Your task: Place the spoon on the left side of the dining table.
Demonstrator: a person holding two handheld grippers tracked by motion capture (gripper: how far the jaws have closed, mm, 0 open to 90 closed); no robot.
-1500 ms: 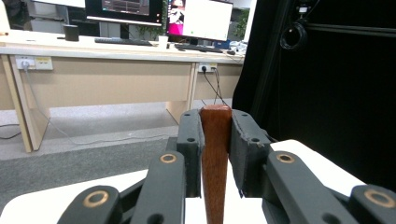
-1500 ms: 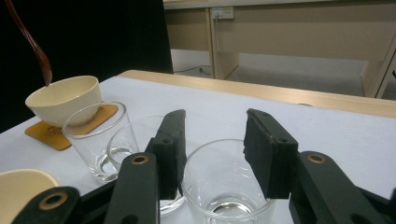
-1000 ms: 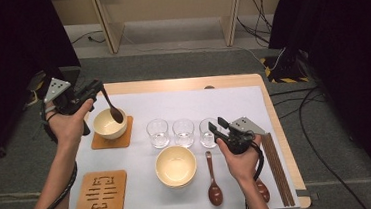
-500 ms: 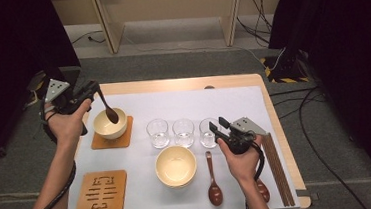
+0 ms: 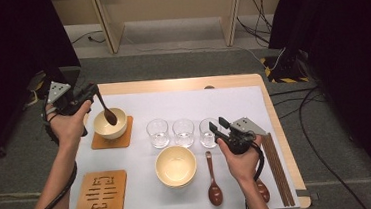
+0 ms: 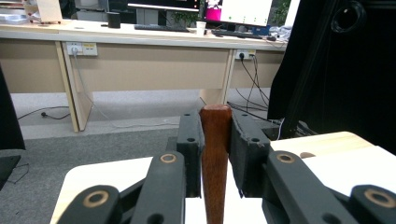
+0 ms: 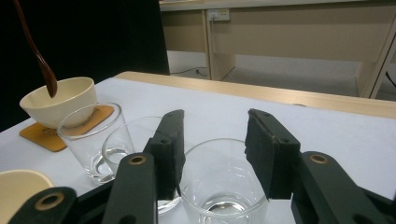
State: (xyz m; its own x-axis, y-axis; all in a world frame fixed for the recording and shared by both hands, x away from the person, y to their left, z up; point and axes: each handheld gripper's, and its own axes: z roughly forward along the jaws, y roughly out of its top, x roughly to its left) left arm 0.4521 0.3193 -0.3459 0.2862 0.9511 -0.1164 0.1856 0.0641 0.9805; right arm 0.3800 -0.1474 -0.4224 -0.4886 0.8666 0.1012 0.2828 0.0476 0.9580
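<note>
Left gripper (image 5: 90, 93): clenched on the handle of a wooden spoon (image 5: 107, 112); spoon bowl hangs over the far-left bowl (image 5: 110, 124) on its coaster (image 5: 112, 140)
Risk, left: a tilted or slack grip could let the spoon slip and knock the bowl
Right gripper (image 5: 217, 127): released; jaws stand either side of the rightmost glass (image 7: 219, 186), not pressing
Risk, right: closing off-centre could tip that glass into its neighbour (image 5: 183, 132)
Writing: none readable; near-left coaster (image 5: 101, 194) bears a cut-out pattern

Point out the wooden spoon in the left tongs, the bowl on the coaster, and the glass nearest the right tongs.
wooden spoon (image 5: 110, 117), high view, on its scoop.
bowl on the coaster (image 5: 117, 129), high view, on its near rim.
glass nearest the right tongs (image 7: 219, 186), right gripper view, on its front wall.
</note>
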